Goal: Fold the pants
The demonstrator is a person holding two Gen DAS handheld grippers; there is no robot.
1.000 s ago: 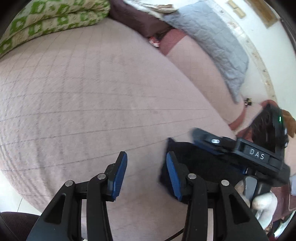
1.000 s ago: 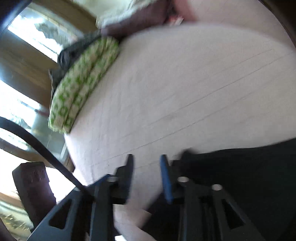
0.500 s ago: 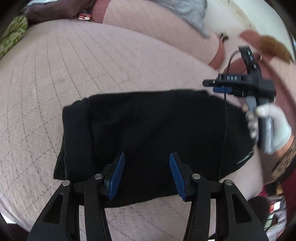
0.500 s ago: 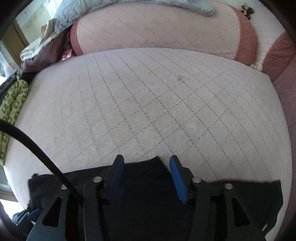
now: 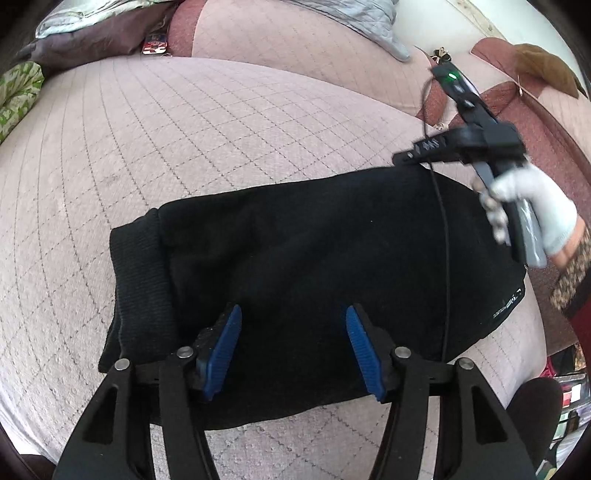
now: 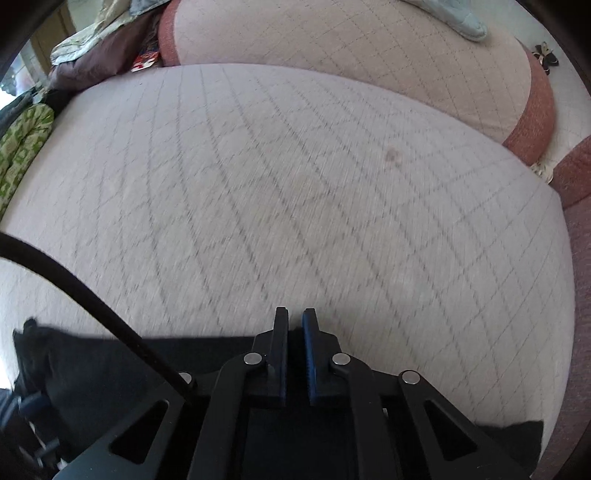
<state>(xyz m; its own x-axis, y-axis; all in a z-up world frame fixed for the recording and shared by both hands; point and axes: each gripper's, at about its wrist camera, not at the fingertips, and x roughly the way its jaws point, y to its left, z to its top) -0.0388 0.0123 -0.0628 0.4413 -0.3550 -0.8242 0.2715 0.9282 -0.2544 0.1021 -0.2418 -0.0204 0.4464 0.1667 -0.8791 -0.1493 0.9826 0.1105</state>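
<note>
Black pants (image 5: 314, 258) lie folded into a flat rectangle on the pink quilted bed (image 5: 184, 140), ribbed cuffs (image 5: 140, 280) at the left end. My left gripper (image 5: 293, 347) is open and empty, just above the pants' near edge. My right gripper (image 5: 410, 157) shows in the left wrist view over the pants' far right edge, held by a white-gloved hand (image 5: 532, 210). In the right wrist view my right gripper (image 6: 294, 325) has its jaws nearly together at the far edge of the pants (image 6: 110, 369); no cloth shows between the tips.
A green patterned blanket (image 5: 18, 96) lies at the bed's left end. A second pink mattress (image 6: 351, 48) with a grey quilt (image 5: 354, 18) lies behind. Dark bedding (image 5: 92, 37) is piled at the back left. A black cable (image 6: 92, 295) crosses the right wrist view.
My right gripper has closed from open to nearly shut and sits at the pants' far edge. My left gripper has drawn back slightly, still open. The pants lie as before.
</note>
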